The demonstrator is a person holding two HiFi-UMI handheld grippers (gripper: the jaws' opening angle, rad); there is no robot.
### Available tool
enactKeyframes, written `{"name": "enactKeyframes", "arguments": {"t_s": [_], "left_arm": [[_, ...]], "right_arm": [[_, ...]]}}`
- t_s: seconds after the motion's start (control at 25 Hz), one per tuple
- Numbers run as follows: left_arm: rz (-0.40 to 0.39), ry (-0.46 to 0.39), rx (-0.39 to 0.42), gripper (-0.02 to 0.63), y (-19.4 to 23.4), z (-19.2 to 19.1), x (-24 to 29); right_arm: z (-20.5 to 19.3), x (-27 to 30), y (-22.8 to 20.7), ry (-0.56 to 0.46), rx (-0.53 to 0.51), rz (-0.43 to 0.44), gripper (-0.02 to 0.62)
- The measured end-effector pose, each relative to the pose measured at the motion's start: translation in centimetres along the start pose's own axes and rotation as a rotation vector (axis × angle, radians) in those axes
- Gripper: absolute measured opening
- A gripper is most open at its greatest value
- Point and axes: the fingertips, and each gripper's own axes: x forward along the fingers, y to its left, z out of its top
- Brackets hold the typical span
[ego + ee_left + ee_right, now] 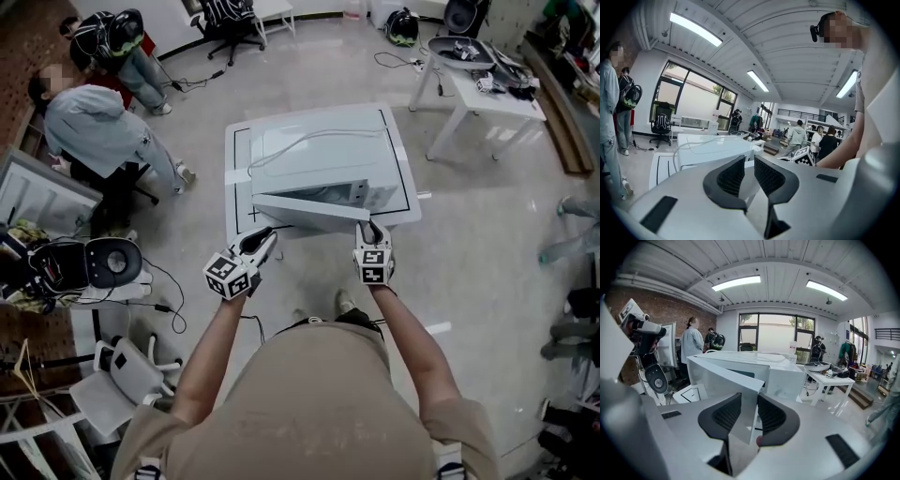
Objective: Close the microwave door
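Though unclear overhead, right tool [749, 399] pinches door [719, 378] (ajar).

The white box-shaped microwave [328, 155] stands on a low white square table [239, 150] at the centre of the floor, directly before the person. A thin grey cable [281, 150] lies across its top. The white flat microwave door [309, 213] stands ajar on the near side, angled out toward the person.

The right gripper [372, 232] is at the door's right end, with the door edge between its jaws. The left gripper [262, 242] sits just beside the door's left end, jaws narrowly apart.

A white rectangular side table [487, 98] stands behind and to the right. A black office chair [230, 23] is far behind, to the left. A seated person in a grey top [103, 131] is left of the low table.
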Motion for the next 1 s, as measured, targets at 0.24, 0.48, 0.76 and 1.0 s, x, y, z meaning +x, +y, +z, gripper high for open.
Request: {"name": "enactKeyframes", "arguments": {"t_s": [0.24, 0.48, 0.76, 1.0], "left_arm": [[0.049, 0.014, -0.008, 0.054, 1.9, -0.1, 0.1], [0.073, 0.011, -0.018, 0.054, 2.6, 0.1, 1.1], [0.068, 0.018, -0.036, 0.054, 2.4, -0.8, 2.2], [0.064, 0.037, -0.042, 0.054, 2.4, -1.2, 2.6]], "right_arm": [[0.9, 2.5, -1.2, -0.006, 0.004, 0.004, 0.100], [1.2, 4.7, -2.5, -0.002, 0.011, -0.004, 0.100], [1.9, 6.8, -4.0, 0.015, 0.129, -0.071, 0.098], [2.3, 8.2, -4.6, 0.007, 0.223, -0.141, 0.105]]}}
